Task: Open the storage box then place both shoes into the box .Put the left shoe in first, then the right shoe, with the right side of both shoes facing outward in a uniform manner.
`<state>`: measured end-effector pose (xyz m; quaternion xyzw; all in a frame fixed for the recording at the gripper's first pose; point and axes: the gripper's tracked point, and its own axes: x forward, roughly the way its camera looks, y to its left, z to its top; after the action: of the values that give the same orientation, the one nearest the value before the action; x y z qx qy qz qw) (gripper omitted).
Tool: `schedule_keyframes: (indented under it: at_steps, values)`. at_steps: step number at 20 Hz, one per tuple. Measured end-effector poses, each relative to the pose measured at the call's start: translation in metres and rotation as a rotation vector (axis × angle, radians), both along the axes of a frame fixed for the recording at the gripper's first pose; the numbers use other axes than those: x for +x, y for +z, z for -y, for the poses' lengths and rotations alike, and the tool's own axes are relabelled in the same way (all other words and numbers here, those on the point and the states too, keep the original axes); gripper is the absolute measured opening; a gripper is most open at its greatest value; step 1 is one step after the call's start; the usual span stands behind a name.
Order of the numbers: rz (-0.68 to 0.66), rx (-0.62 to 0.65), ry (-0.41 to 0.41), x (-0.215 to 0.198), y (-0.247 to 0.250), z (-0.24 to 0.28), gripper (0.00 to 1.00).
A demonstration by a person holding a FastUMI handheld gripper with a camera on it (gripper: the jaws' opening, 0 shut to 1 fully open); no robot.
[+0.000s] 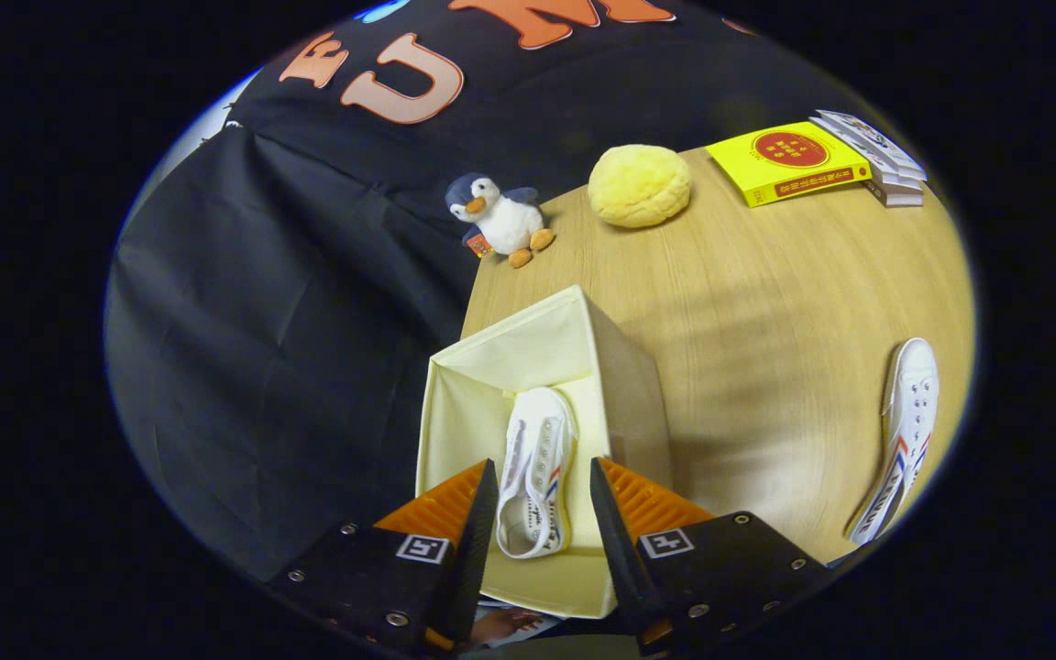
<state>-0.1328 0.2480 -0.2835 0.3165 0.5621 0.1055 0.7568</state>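
One shoe of the pair is already stowed. Nearest the camera, the hand-held gripper (537,513) hangs above the open storage box (624,385) with its two fingers spread wide and nothing between the pads; the white sneaker in the box (535,472) shows in the gap between them but lies below, untouched. That sneaker rests on its side on the box floor, toe toward the far wall, with red and blue stripes on the upturned flank. Small dark print near its heel is too small to read. Judged from the task order, this is the left shoe, and the open fingers suit a release just made.

Well apart to the right, the second white sneaker (902,440) lies on the bare table (766,312), near its right edge, clear of other things and open to a grasp. It is the item outstanding.

Farther off, a plush penguin (500,218) sits at the table's far left edge, an orange tag at its side, unreadable. Just right of it rests a yellow plush ball (640,185). At the far right lies a yellow book (786,163) bearing a red round emblem with characters I cannot make out, beside a stack of books (876,156).
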Motion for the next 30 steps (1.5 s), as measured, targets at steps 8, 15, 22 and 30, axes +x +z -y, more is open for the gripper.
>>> schedule_keyframes:
  at_steps: [8, 15, 22, 30]
  values:
    - [0.058, -0.201, -0.096, -0.026, -0.015, 0.136, 0.79]
    - [-0.03, -0.416, -0.126, -0.087, -0.061, 0.234, 0.83]
    - [-0.109, -0.534, -0.08, -0.152, -0.099, 0.269, 0.75]
    - [-0.136, -0.617, 0.037, -0.176, -0.124, 0.274, 0.64]
